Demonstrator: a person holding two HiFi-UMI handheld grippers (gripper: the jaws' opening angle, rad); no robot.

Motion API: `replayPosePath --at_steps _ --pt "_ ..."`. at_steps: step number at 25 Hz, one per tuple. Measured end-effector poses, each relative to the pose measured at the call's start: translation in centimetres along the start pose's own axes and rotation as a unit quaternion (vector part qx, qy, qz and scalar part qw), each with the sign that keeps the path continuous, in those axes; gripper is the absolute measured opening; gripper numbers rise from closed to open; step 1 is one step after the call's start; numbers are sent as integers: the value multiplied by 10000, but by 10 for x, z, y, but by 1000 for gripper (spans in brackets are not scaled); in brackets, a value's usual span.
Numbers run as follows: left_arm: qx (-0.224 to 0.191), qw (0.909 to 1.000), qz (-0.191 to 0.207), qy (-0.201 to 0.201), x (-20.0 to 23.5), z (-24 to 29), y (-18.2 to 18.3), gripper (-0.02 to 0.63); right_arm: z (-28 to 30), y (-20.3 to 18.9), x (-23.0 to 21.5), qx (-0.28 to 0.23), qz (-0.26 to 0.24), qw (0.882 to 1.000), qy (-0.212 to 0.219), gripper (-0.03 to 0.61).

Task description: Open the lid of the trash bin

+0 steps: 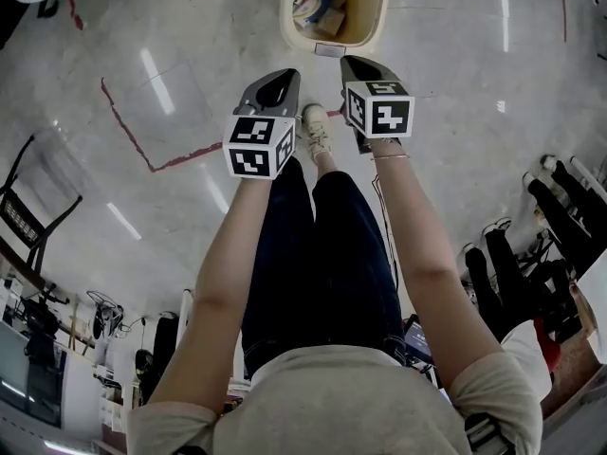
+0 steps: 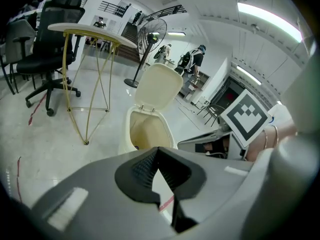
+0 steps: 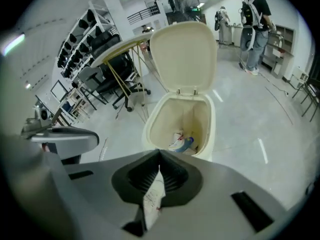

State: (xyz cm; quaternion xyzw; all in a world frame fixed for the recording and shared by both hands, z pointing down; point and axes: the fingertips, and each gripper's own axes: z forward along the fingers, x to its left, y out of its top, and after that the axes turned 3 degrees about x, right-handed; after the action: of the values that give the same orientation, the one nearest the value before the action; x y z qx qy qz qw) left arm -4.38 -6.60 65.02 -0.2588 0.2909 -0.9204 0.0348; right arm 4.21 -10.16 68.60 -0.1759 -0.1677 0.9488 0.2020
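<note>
The cream trash bin (image 1: 381,12) stands on the floor ahead of me with its lid (image 3: 184,54) swung upright. Scraps of trash (image 1: 318,8) lie at its bottom. A small pedal (image 1: 329,50) sticks out at the bin's near side, just beyond the person's shoe (image 1: 316,131). My left gripper (image 1: 283,76) hovers short of the bin, jaws shut with nothing between them. My right gripper (image 1: 351,63) is beside it, closer to the bin's rim, shut on a crumpled white paper scrap (image 3: 152,199). In the left gripper view the bin (image 2: 147,129) sits straight ahead.
A gold-legged table (image 2: 90,29), a black office chair (image 2: 50,59) and a standing fan (image 2: 152,31) are left of the bin. People (image 3: 255,19) stand far behind it. Red tape (image 1: 142,140) marks the floor. Dark chairs (image 1: 560,207) are at the right.
</note>
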Motion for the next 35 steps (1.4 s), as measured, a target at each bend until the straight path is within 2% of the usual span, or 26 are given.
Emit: replayPosePath --at_steps 3,7,12,16,20,23,30,35 --pt "-18 10000 21 -28 -13 -21 16 9 -30 8 12 -166 -7 9998 119 8" --pt "64 9988 388 -282 -42 -50 36 9 -68 11 25 -353 90 9992 184 8" --pt "-81 9957 796 -475 -72 -88 79 9 -124 44 39 -907 408 9946 281 8" --pt "-271 9940 894 -567 -98 -121 109 8 -179 67 57 -1300 635 9882 510 8" --pt "-385 9902 1156 -687 -119 -147 141 9 -229 101 76 -1755 364 9822 563 8" --pt "-386 9854 1433 -838 -139 -166 158 9 -260 115 89 -1873 167 9802 617 8" --pt "-915 9815 1448 -853 -166 -212 202 9 -331 146 112 -2501 -311 9656 646 6" --pt "-1345 9733 1560 -1014 -191 -238 223 9 -380 165 123 -3227 -684 9432 396 6"
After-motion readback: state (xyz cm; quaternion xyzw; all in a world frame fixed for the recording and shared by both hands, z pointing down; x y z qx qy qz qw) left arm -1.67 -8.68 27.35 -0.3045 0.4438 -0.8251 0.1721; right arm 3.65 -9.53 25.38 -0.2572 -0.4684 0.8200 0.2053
